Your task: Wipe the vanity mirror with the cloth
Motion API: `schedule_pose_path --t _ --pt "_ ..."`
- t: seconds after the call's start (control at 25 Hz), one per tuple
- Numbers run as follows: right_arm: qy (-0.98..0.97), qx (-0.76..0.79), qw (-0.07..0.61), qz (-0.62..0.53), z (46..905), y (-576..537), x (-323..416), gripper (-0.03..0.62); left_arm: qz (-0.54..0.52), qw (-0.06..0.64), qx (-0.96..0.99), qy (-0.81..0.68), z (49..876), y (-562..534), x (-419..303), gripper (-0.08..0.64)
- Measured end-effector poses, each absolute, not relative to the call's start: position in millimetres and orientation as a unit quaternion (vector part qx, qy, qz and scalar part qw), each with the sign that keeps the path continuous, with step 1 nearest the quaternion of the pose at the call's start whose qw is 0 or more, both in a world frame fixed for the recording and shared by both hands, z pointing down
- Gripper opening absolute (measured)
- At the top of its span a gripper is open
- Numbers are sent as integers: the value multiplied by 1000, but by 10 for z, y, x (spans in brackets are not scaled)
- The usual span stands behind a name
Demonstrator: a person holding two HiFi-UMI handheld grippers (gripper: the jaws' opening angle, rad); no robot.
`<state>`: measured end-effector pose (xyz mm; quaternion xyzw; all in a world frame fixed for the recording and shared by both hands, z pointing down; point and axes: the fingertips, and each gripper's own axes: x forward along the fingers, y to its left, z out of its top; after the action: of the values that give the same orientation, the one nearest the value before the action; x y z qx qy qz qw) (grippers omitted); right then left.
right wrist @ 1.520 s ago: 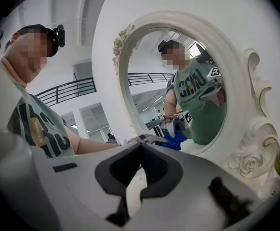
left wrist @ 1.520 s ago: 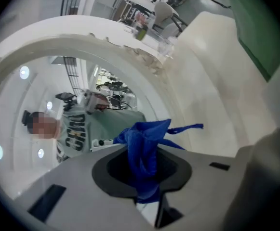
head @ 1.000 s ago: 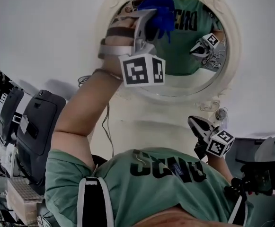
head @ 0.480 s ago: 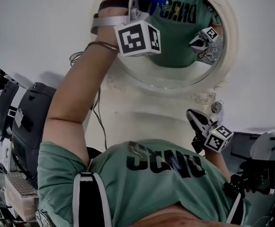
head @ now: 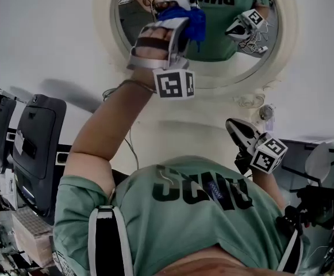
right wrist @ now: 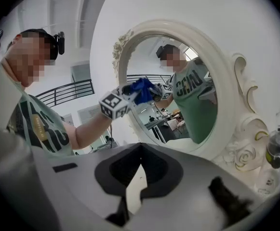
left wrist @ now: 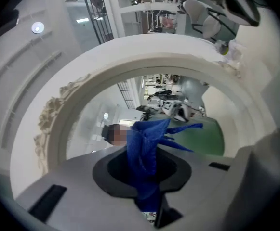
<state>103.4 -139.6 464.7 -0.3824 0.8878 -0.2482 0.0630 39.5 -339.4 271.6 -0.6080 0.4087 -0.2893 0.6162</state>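
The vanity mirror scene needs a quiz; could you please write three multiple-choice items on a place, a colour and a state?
1. Where is the cloth? A. up at the glass of the vanity mirror B. on the floor C. in a drawer
2. What colour is the cloth? A. red B. blue C. white
3. How are the left tongs? A. open, empty B. shut on the cloth C. out of view
Answers: 1 A, the head view shows it raised at the glass; 2 B, every view shows it blue; 3 B, the left gripper view shows it pinched between the jaws.
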Motion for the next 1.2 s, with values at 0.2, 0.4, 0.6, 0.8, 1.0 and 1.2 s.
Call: schedule_pose_path --t 0.2,0.4,0.6,0.8,1.0,1.2 --pt "888 -383 58 -249 4633 -1405 999 8 -379 610 -624 308 4324 -3302 510 83" --pt "887 -383 52 -252 4654 -1405 971 8 -455 564 -649 232 5778 -3272 357 84" --pt "881 -391 50 -260 4703 -1400 1024 8 -481 530 -657 236 6081 -3299 255 81" --pt "884 -387 52 -256 4668 -1396 998 8 -501 485 -683 217 6158 -3262 284 83" --pt "887 -384 57 -249 4632 -1403 993 8 -483 447 -719 224 5759 -3167 346 86" --pt "888 -385 55 -247 4634 -1380 1037 8 -346 495 -743 290 3974 -3005 572 86"
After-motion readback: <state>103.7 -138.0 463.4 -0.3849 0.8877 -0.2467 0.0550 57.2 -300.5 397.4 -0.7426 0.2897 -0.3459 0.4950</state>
